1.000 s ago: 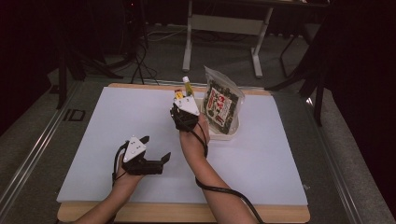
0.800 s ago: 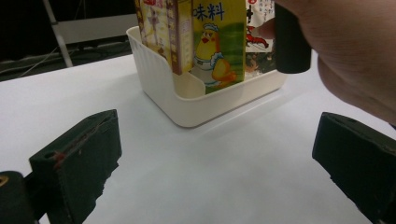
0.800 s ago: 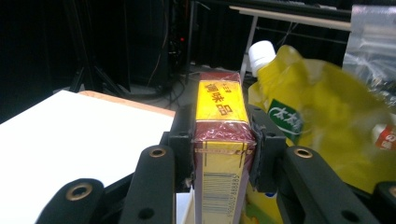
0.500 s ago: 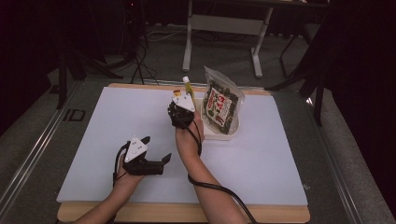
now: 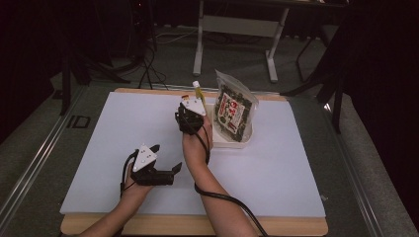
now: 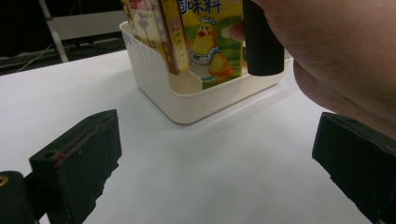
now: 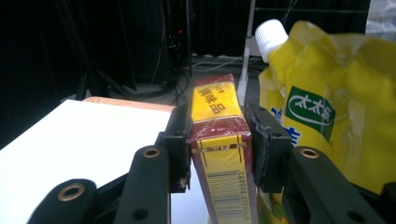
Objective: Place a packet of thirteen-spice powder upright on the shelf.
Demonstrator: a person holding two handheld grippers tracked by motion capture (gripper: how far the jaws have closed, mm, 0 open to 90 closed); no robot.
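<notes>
Box [image 7: 218,154] upright between right tool [image 7: 219,149] jaws.

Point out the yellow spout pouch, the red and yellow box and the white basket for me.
yellow spout pouch [image 7: 327,121]: right gripper view, its printed front.
red and yellow box [image 7: 217,126]: right gripper view, its top end.
white basket [image 6: 187,105]: left gripper view, its near wall.

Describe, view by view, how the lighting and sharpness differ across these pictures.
High view: the white table is evenly lit, the room behind dark. Left gripper view: the tub is fairly sharp, the near hand soft. Right gripper view: the box is sharp, the yellow pouch bright, the background dark.
</notes>
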